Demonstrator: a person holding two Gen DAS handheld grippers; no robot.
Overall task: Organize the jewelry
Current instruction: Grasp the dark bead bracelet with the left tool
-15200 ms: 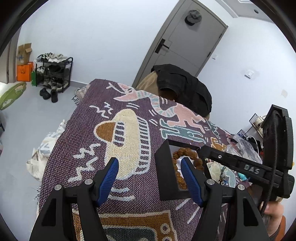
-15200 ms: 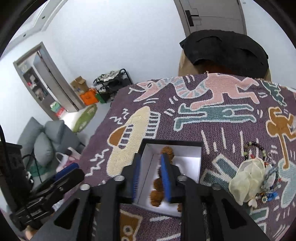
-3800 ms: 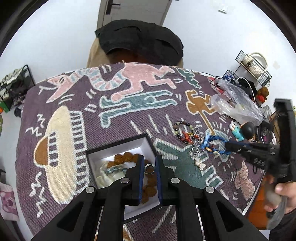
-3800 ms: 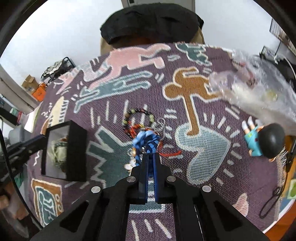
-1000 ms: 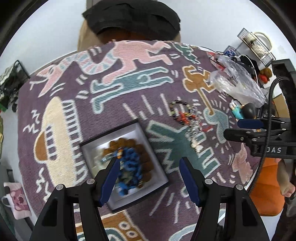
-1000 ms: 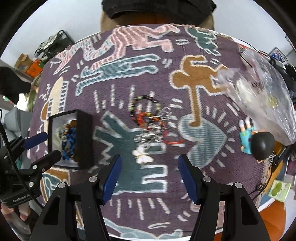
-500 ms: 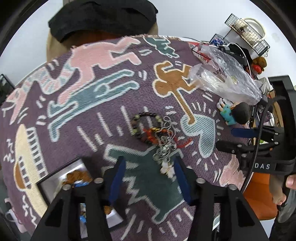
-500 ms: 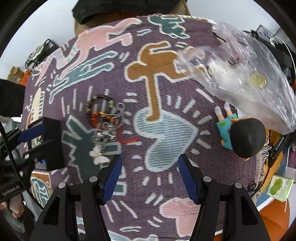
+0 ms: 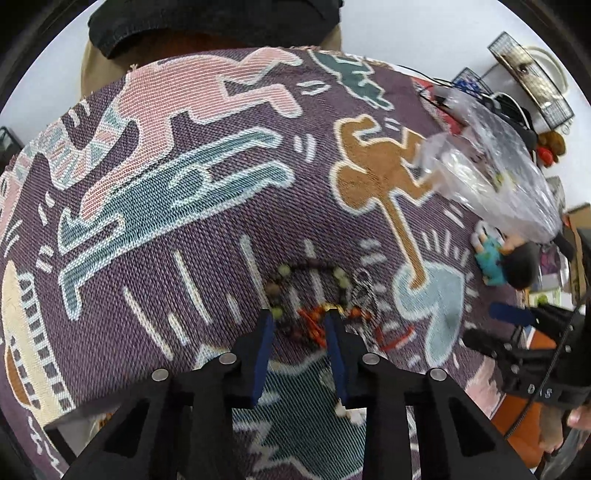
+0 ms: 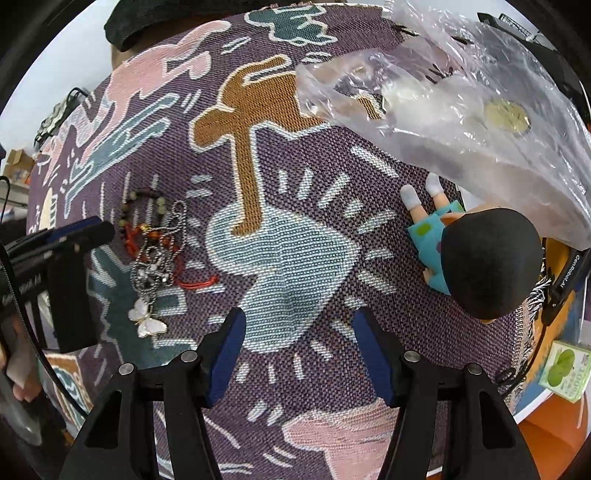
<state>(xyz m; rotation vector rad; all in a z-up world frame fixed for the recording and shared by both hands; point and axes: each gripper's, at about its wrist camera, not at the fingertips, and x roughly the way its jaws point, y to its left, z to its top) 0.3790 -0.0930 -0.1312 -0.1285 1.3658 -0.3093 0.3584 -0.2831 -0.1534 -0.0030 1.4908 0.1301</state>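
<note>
A tangle of jewelry lies on the patterned cloth (image 9: 184, 221): a dark bead bracelet (image 9: 306, 271), a red bead bracelet (image 9: 314, 326) and a silver chain (image 9: 364, 291) with a white butterfly pendant (image 10: 147, 321). My left gripper (image 9: 299, 321) points down over the pile. Its jaws are closing, with the red bracelet and the near arc of the dark bracelet between them; the pads do not visibly press. My right gripper (image 10: 295, 328) is open over bare cloth to the right of the pile (image 10: 155, 251), nothing between its fingers. The black jewelry box (image 10: 70, 295) stands left of the pile.
A clear plastic bag (image 10: 461, 92) and a small doll (image 10: 480, 258) lie at the table's right side, near the edge. A green carton (image 10: 565, 369) sits beyond that edge. A chair draped with a dark garment (image 9: 214, 22) stands at the far side.
My left gripper left the box, moved right over the jewelry pile, sank, and its jaws narrowed. My right gripper drifted right and lower, away from the pile toward the doll.
</note>
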